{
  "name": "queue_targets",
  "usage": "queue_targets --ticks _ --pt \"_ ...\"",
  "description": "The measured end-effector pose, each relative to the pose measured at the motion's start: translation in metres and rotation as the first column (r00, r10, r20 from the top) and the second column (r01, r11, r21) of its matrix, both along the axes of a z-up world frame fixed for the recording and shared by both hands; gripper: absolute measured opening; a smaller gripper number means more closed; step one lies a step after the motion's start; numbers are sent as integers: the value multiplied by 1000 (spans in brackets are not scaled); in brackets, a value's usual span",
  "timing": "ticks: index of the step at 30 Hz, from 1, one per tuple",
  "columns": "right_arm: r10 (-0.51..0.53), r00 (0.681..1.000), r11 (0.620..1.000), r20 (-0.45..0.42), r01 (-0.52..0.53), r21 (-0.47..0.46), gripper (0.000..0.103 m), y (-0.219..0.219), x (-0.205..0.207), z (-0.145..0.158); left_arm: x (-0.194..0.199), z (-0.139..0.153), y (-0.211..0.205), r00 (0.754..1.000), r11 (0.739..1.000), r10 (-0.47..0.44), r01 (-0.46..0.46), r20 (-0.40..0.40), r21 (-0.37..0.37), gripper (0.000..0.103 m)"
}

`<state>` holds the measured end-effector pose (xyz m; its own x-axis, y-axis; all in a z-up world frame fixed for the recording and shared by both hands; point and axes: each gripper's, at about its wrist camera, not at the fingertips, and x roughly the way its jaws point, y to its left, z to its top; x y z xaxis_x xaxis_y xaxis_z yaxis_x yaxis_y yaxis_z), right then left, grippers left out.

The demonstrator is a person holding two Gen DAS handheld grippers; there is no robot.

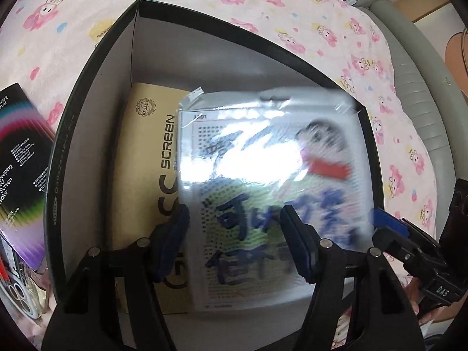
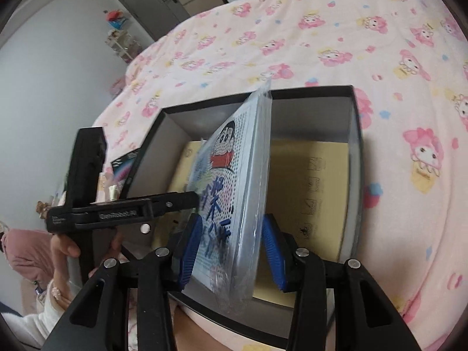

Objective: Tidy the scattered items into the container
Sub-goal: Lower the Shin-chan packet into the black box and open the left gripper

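Your right gripper (image 2: 232, 248) holds its blue pads apart on either side of the packet (image 2: 234, 181), which stands tilted on edge inside the box (image 2: 355, 134), above the tan envelope (image 2: 310, 175) on the box floor. Your left gripper (image 1: 234, 239) is spread wide over the box, grasping nothing. A booklet (image 1: 20, 181) lies on the bedspread (image 2: 321, 35) just left of the box.
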<state>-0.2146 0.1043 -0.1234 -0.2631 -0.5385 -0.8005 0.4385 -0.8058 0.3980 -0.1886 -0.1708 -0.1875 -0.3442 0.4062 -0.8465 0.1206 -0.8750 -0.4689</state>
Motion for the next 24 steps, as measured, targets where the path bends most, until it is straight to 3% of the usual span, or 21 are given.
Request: queue_targets --ticks 6,10,12,13,16,18,20,21,22,24 --pt "-19 999 999 -48 17 -37 38 0 -6 14 -7 -1 4 1000 1000 15 -15 3 -11 62" --pt "38 999 997 15 -39 59 38 -30 -21 1 -11 -1 8 999 998 37 -37 7 -57 55" --pt "42 999 994 34 -46 99 38 -42 -26 -10 -11 -1 11 999 994 53 -52 10 -97 44" --pt "34 998 994 48 -39 104 38 -45 -27 -16 -9 -1 10 998 990 66 -65 10 -125 38" --pt "34 996 996 77 -40 84 38 -44 -23 -25 -20 -2 16 997 988 69 -65 26 -141 36" --pt "25 996 996 81 -32 81 38 -35 -18 -27 -32 -1 28 999 994 26 -22 37 -107 33" --pt "-11 997 998 77 5 67 38 -21 -17 -23 -41 -6 50 992 995 -99 98 75 25 33" --pt "-20 997 998 78 15 58 38 -16 -16 -22 -42 -7 60 987 989 -144 140 75 51 33" --pt "-22 997 999 79 18 49 38 -11 -15 -22 -42 -4 67 987 989 -150 150 59 16 33" --pt "-10 996 1000 89 7 28 38 -7 -14 -22 -35 8 65 995 984 -100 98 -8 -148 33"
